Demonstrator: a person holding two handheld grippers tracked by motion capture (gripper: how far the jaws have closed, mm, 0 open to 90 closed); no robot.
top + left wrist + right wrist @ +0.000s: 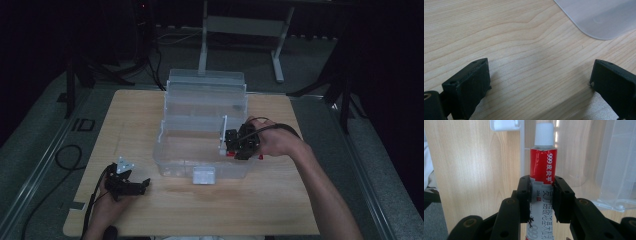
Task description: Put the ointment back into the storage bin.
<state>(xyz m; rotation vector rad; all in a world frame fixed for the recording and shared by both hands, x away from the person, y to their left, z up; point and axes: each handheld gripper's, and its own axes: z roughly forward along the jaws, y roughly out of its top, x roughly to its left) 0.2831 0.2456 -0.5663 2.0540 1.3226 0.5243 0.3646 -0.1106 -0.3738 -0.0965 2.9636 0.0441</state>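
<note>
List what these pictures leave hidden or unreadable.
- Tube: its lower end is cut off by the bottom edge of the right gripper view, and the right gripper's jaws cover part of its print.
- Box: in the high view, too dim to tell what lies inside.
- Left gripper: its own view shows no box interior.

A dim room: grey floor [40, 135] with cables [67, 157], a white-legged desk frame [240, 30] behind the wooden table [135, 115].

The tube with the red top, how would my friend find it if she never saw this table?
Start at the wooden table and find the big clear plastic box in the middle. At the box's right front corner, the right tongs pinch a tube. It is the only red and white thing there, with a white cap.
</note>
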